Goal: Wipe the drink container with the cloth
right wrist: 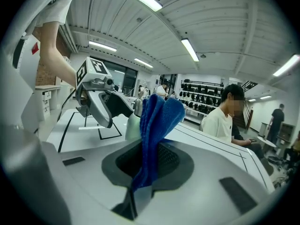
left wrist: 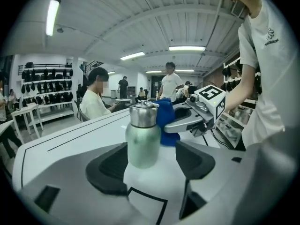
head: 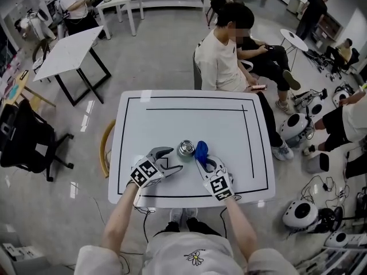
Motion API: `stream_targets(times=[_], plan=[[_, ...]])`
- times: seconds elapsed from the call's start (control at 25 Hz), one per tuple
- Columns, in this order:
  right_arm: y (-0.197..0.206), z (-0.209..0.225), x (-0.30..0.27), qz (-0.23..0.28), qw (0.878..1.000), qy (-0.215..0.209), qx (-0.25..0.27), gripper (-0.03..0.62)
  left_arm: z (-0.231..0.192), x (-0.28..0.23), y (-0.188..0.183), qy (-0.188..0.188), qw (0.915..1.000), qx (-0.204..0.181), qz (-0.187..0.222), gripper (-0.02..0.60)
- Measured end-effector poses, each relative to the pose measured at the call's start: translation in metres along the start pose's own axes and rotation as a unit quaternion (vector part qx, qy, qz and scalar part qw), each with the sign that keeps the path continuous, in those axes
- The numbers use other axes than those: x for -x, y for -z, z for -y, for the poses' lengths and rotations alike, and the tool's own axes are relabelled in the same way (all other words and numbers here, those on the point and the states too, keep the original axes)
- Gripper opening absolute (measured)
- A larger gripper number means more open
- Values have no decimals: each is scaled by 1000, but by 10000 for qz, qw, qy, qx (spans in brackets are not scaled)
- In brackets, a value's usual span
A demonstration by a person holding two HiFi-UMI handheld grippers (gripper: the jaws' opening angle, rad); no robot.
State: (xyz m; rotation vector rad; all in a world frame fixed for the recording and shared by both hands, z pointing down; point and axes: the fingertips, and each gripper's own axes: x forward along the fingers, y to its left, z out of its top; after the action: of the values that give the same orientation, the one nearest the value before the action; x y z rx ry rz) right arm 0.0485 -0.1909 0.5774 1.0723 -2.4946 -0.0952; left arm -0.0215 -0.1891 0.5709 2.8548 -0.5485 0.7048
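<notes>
On table (head: 189,105), left gripper (head: 175,158) jaws spread by drink container (head: 186,148), right gripper (head: 203,161) pinching cloth (right wrist: 157,121) (container half-hidden behind)

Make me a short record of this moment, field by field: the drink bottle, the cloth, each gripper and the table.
Container: green bottle with a silver lid, upright on the table
Cloth: blue cloth, bunched, sticking up from the right gripper's jaws, close beside the bottle's top; contact cannot be told
Left gripper: jaws apart, bottle standing between them, pads not pressing on it
Right gripper: shut on the cloth
Table: white, with black lines marked near its edges
</notes>
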Motion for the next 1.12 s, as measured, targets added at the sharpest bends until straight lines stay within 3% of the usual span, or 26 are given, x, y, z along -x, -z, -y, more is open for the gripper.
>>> stream_targets(times=[0.4, 1.12], plan=[[4, -3, -5, -97, 9999, -98, 22, 43, 0, -24, 11, 256, 9995, 83, -164, 353], [1, -23, 0, -49, 9996, -258, -48, 43, -1, -35, 22, 210, 9990, 67, -389, 379]])
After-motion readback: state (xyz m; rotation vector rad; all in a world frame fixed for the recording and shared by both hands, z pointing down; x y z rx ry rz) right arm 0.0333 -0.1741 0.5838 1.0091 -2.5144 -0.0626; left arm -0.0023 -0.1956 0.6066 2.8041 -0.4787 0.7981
